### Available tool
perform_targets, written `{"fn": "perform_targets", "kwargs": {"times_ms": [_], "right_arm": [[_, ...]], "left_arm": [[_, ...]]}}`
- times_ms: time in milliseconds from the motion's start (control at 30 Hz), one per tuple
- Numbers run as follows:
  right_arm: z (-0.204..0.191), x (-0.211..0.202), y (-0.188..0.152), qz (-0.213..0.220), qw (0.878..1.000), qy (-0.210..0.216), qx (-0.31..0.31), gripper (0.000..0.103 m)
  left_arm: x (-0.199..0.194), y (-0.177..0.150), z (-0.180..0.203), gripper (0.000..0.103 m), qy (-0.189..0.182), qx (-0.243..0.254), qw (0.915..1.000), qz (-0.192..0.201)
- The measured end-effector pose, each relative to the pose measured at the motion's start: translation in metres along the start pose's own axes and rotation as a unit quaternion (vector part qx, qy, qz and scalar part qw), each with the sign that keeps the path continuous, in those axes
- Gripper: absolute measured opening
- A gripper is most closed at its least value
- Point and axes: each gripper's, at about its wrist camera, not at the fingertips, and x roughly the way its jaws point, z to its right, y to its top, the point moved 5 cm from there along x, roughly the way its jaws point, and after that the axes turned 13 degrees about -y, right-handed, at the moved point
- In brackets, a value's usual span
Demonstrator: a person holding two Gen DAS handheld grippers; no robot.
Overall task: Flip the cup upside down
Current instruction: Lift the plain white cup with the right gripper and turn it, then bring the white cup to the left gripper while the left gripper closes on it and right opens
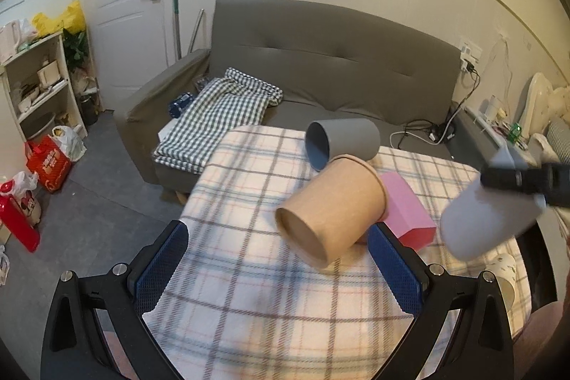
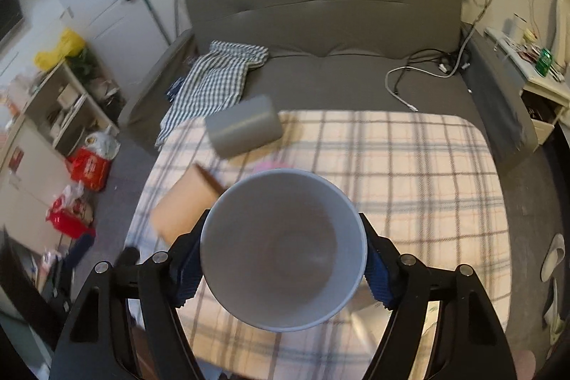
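- Table (image 1: 249,291) under plaid cloth carries a brown paper cup (image 1: 331,212) and a grey cup (image 1: 343,141), both lying on their sides, beside a pink box (image 1: 409,212).
- My right hand-held gripper (image 2: 283,267) clamps the pale cup (image 2: 283,251) off the table, mouth facing the camera, long axis along the fingers; I judge a wrist roll turns it over.
- My left hand-held gripper (image 1: 278,273) is spread wide, holding nothing; the brown paper cup lies just ahead.
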Motion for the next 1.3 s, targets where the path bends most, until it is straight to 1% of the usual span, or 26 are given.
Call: {"fn": "perform_targets", "kwargs": {"times_ms": [67, 200, 233, 267, 333, 367, 433, 567, 633, 767, 900, 1067, 1167, 1300], "right_arm": [[-0.006, 0.001, -0.013, -0.014, 1.000, 0.002, -0.011, 0.074], [-0.023, 0.008, -0.052, -0.069, 0.997, 0.018, -0.037, 0.074], [-0.031, 0.009, -0.064, -0.089, 0.994, 0.024, -0.051, 0.074], [-0.035, 0.011, -0.071, -0.100, 0.993, 0.030, -0.056, 0.074], [-0.047, 0.018, -0.087, -0.142, 0.986, 0.050, -0.070, 0.074], [-0.048, 0.022, -0.092, -0.151, 0.984, 0.055, -0.072, 0.075], [-0.052, 0.026, -0.089, -0.144, 0.985, 0.052, -0.075, 0.075], [-0.048, 0.044, -0.070, -0.137, 0.989, 0.052, -0.037, 0.074], [-0.046, 0.055, -0.064, -0.135, 0.989, 0.043, -0.028, 0.073], [-0.043, 0.075, -0.053, -0.138, 0.989, 0.042, -0.017, 0.072], [-0.044, 0.082, -0.049, -0.124, 0.991, 0.045, -0.014, 0.072], [-0.036, 0.072, -0.044, -0.076, 0.996, 0.038, -0.019, 0.074], [-0.028, 0.056, -0.040, -0.044, 0.998, 0.040, -0.016, 0.077], [-0.009, 0.034, -0.036, -0.001, 0.999, 0.029, -0.013, 0.077]], "left_arm": [[-0.003, -0.001, -0.006, 0.103, 0.004, -0.006, 1.0000, 0.002], [-0.007, -0.003, -0.017, 0.103, 0.010, -0.015, 0.9998, 0.006], [-0.007, -0.004, -0.019, 0.103, 0.011, -0.018, 0.9998, 0.005], [-0.006, -0.005, -0.020, 0.103, 0.011, -0.021, 0.9997, 0.003], [-0.005, -0.007, -0.022, 0.103, 0.011, -0.026, 0.9996, -0.001], [-0.004, -0.007, -0.022, 0.103, 0.010, -0.026, 0.9996, -0.002], [-0.003, -0.009, -0.022, 0.103, 0.010, -0.024, 0.9996, -0.004], [0.001, -0.012, -0.024, 0.103, 0.013, -0.027, 0.9995, -0.012], [0.003, -0.013, -0.026, 0.103, 0.016, -0.029, 0.9993, -0.016], [0.010, -0.017, -0.027, 0.103, 0.021, -0.028, 0.9990, -0.028], [0.015, -0.018, -0.023, 0.103, 0.026, -0.021, 0.9987, -0.037], [0.018, -0.021, -0.015, 0.103, 0.030, -0.013, 0.9984, -0.047], [0.014, -0.023, -0.006, 0.103, 0.032, -0.003, 0.9983, -0.048], [0.007, -0.026, 0.013, 0.103, 0.030, 0.011, 0.9983, -0.048]]}}
